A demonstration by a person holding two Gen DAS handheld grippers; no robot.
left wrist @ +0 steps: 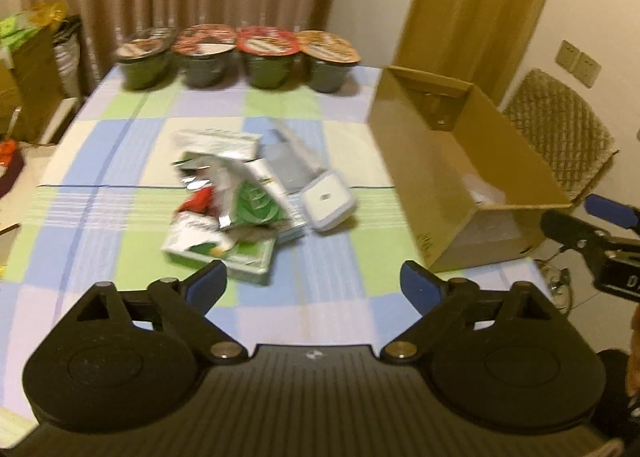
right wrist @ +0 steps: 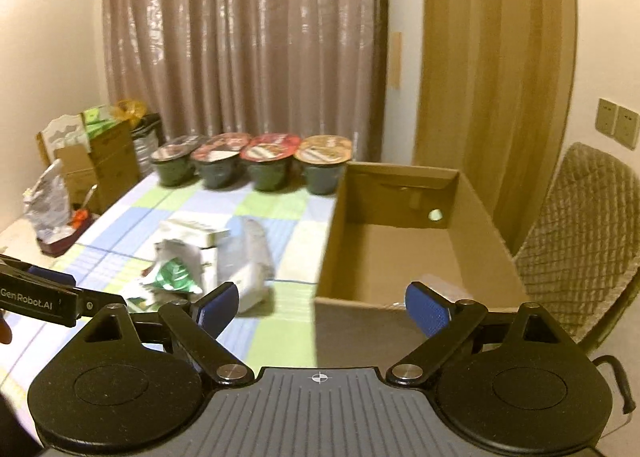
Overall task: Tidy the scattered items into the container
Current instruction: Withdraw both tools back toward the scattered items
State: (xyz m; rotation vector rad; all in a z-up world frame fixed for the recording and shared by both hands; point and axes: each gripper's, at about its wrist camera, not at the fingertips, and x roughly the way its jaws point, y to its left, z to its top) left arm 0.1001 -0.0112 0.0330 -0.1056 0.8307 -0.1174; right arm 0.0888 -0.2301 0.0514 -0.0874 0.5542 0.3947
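Now both empty: left gripper (left wrist: pixel 312 281) wide, aimed at packet pile (left wrist: pixel 236 209) mid-frame for grab; right gripper (right wrist: pixel 320 305) wide, above cardboard box (right wrist: pixel 400 249) right of centre.

You have a loose pile in the middle of the checked surface (left wrist: pixel 100 193). A white and green carton (left wrist: pixel 218 251) lies flat at the pile's near edge, with a crumpled green foil wrapper (left wrist: pixel 256 205) on top of it. A second pale carton (left wrist: pixel 216 143) lies at the far side. A clear plastic bag (left wrist: pixel 286 161) sprawls toward the right, and a small white square lidded box (left wrist: pixel 328 203) rests tilted at the pile's right edge. The open cardboard box (left wrist: pixel 404 149) stands upright to the right of the pile, something pale lying inside its near end.
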